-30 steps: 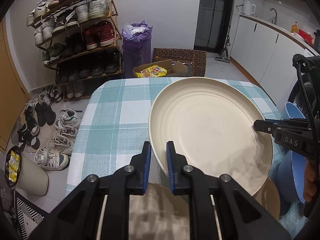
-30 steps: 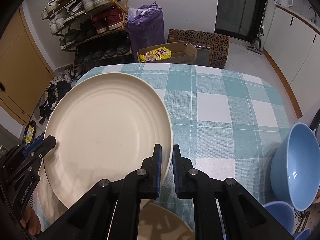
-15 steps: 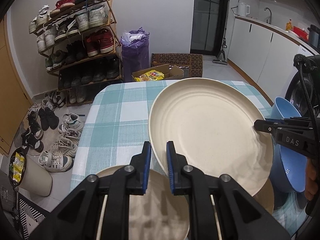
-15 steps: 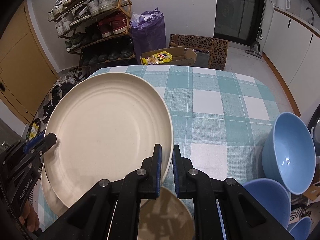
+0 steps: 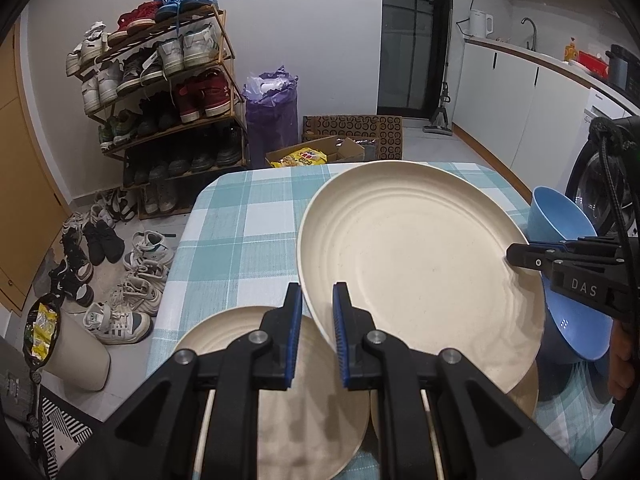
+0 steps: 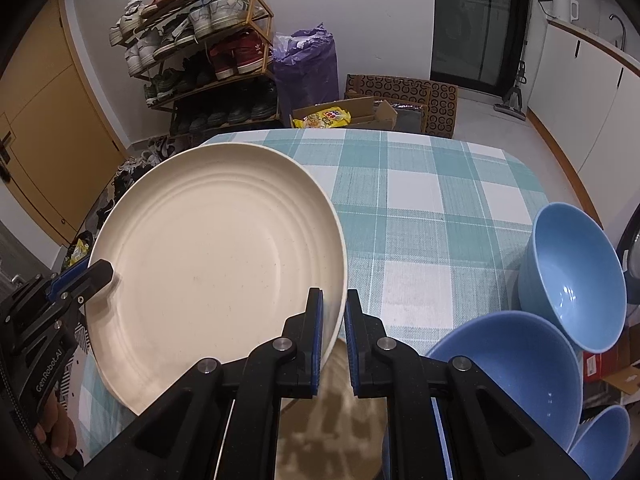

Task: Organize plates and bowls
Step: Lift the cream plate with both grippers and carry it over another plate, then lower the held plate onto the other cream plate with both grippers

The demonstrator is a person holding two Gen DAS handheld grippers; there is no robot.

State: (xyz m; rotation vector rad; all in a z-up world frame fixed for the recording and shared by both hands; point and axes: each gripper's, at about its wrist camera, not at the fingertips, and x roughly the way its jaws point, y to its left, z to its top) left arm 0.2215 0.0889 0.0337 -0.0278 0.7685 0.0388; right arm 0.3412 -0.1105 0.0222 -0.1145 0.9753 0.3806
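Nearest the left wrist camera, the left gripper (image 5: 316,330) has its jaws drawn narrow on the near-left rim of the large cream plate (image 5: 416,264), which is held tilted above the surface (image 5: 240,216). Below that plate, toward the camera, a smaller cream plate (image 5: 280,392) lies flat on the checked cloth, and the edge of a third cream plate (image 5: 526,390) shows under the large plate's right side. On the large plate's opposite rim the right gripper (image 5: 520,258) closes in from the right; from the right wrist view its jaws (image 6: 332,334) are likewise narrow, gripping the plate's (image 6: 216,264) near-right edge, while the left gripper (image 6: 94,276) bites the rim across from it. So the large plate is carried between both grippers, clear of the cloth.

Right of the large plate, three blue bowls sit near the surface's right edge: the nearest bowl (image 6: 600,444) at the corner, a middle bowl (image 6: 516,372) just beyond it, and a far bowl (image 6: 576,276) tipped on its side, open toward the camera.

Beyond the large plate the teal-and-white checked surface (image 6: 420,208) runs bare to its far edge. Past that, on the floor, stand an open cardboard box (image 6: 352,114) with yellow packets, a purple bag (image 6: 306,64), and a shoe rack (image 6: 200,48) against the wall.
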